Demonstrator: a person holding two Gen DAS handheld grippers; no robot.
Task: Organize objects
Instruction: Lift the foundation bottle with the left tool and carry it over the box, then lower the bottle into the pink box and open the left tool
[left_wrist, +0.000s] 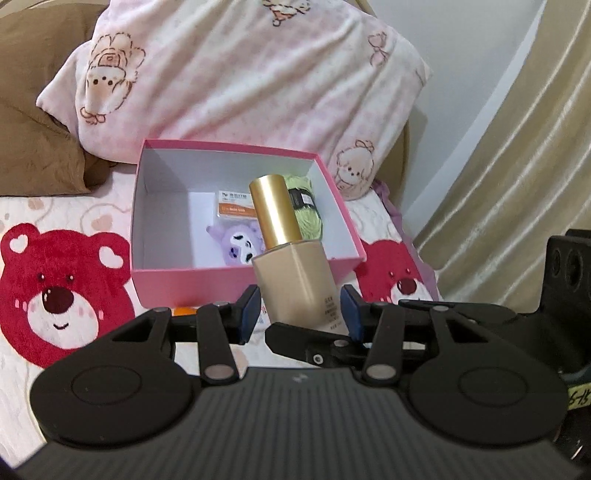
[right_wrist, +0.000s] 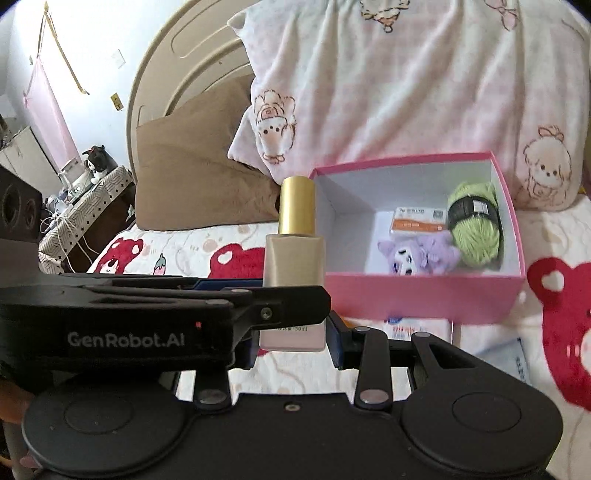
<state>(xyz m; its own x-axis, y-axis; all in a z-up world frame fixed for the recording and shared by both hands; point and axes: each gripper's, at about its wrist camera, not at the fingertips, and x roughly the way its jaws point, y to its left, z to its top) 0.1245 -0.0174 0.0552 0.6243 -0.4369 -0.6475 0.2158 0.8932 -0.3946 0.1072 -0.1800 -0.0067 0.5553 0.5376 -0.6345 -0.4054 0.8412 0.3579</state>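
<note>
A beige foundation bottle (left_wrist: 295, 277) with a gold cap stands upright between both grippers, in front of a pink box (left_wrist: 177, 280). My left gripper (left_wrist: 298, 310) has its blue pads a little wider than the bottle, with small gaps each side. My right gripper (right_wrist: 293, 339) is shut on the bottle (right_wrist: 293, 258) low down; the left gripper's finger crosses in front of it. The pink box (right_wrist: 424, 295) holds green yarn (right_wrist: 476, 225), a purple plush (right_wrist: 417, 254) and an orange-and-white packet (right_wrist: 417, 221).
A pink cartoon pillow (left_wrist: 240, 81) and a brown pillow (right_wrist: 195, 184) lie behind the box on a bedspread with red bears (left_wrist: 55, 280). A flat white packet (right_wrist: 417, 328) lies in front of the box. A curtain (left_wrist: 517, 166) hangs at right.
</note>
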